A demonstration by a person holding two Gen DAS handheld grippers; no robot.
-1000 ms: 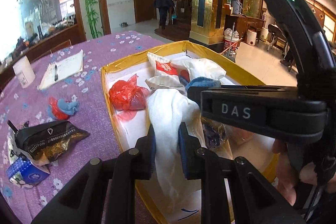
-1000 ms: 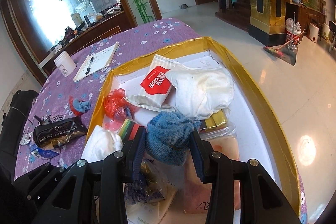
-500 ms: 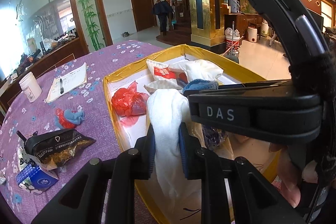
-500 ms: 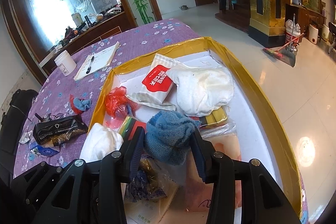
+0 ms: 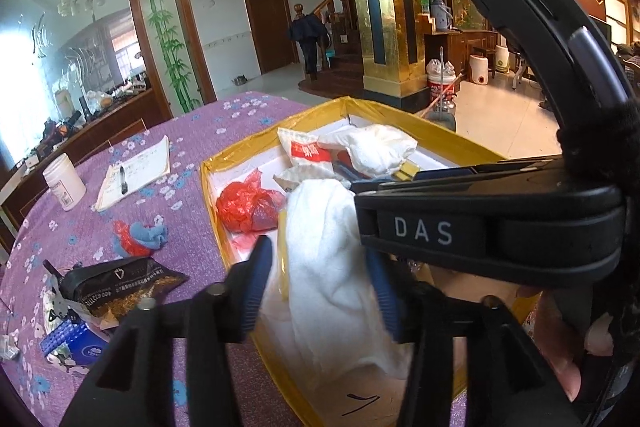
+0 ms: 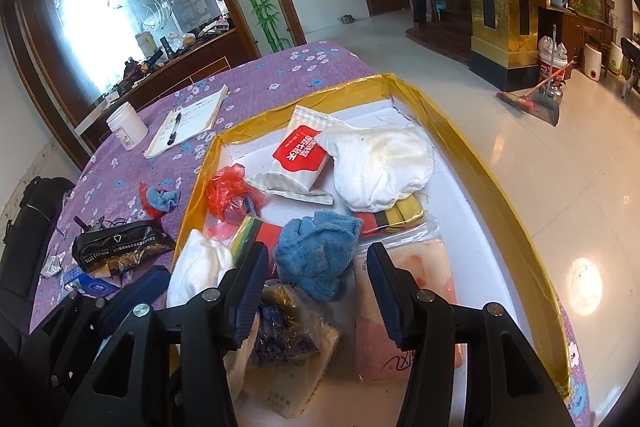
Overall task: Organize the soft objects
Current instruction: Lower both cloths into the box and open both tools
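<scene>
Two white cloths (image 6: 380,167), one blue cloth (image 6: 316,247), one red bag (image 6: 228,191)

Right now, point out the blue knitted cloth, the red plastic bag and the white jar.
blue knitted cloth (image 6: 316,251), right wrist view, middle of the bundle.
red plastic bag (image 5: 248,205), left wrist view, centre of the crumpled plastic.
white jar (image 6: 127,126), right wrist view, side wall.

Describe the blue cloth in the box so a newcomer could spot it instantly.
Find the yellow-rimmed box on the purple tablecloth. Near its front, between the open right gripper's fingers, lies the blue cloth. It is the only fuzzy blue bundle inside; neighbours are white or red.
</scene>
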